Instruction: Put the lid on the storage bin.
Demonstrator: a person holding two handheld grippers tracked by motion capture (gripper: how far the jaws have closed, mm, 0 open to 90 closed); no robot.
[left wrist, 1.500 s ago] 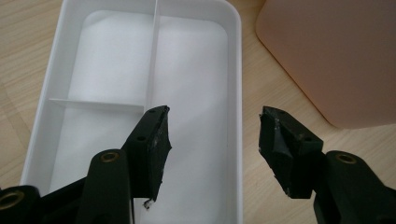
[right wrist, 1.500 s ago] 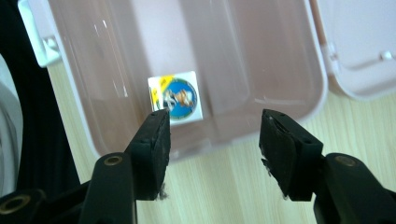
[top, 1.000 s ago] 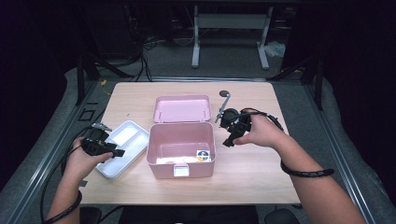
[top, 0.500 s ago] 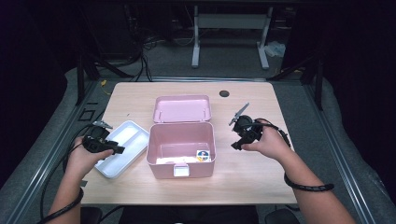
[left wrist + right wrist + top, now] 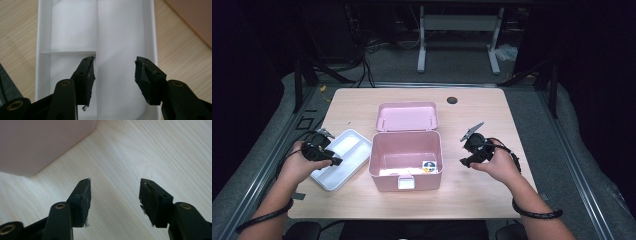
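My right gripper [image 5: 464, 161] has come down and back since a second ago: then it was up by the box lid's right corner, now it sits low over the bare table [image 5: 477, 200], just right of the pink box [image 5: 406, 160]. In the right gripper view its jaws stand apart with nothing between them, only wood grain below and the box corner [image 5: 37, 147] at upper left.

My left gripper [image 5: 334, 161] has hardly shifted; it hangs over the white tray [image 5: 347, 150], which lies just left of the box, as before. Its jaws have just been opening again after a brief narrowing, and they now stand apart over the tray's [image 5: 120, 37] long compartment, empty between the pads.

The box is open, its lid [image 5: 407, 116] tipped back, with a small round sticker [image 5: 429, 166] inside, unchanged.
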